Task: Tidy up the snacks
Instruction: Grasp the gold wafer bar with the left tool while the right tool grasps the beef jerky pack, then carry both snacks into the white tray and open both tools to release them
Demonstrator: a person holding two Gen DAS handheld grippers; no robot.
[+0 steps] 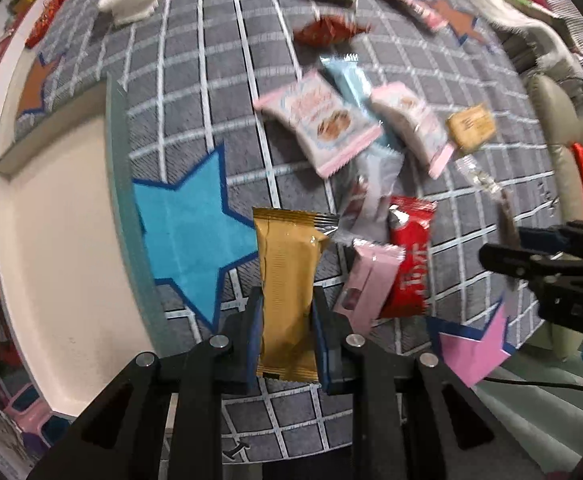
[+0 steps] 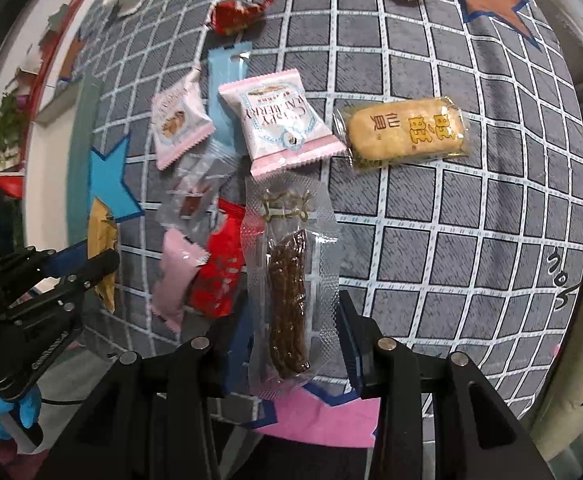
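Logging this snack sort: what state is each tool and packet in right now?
Left tool: shut on gold packet, lifted.
Right tool: shut on sausage pack, sealed.
Rice cracker: sealed, flat on mat.
Red packet: lying in pile, pink bar overlapping it.

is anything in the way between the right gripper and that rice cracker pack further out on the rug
Nothing on the rug: the grid squares between the right gripper and the rice cracker lie bare. But the jaws are shut on a sausage pack, so that gripper is occupied.
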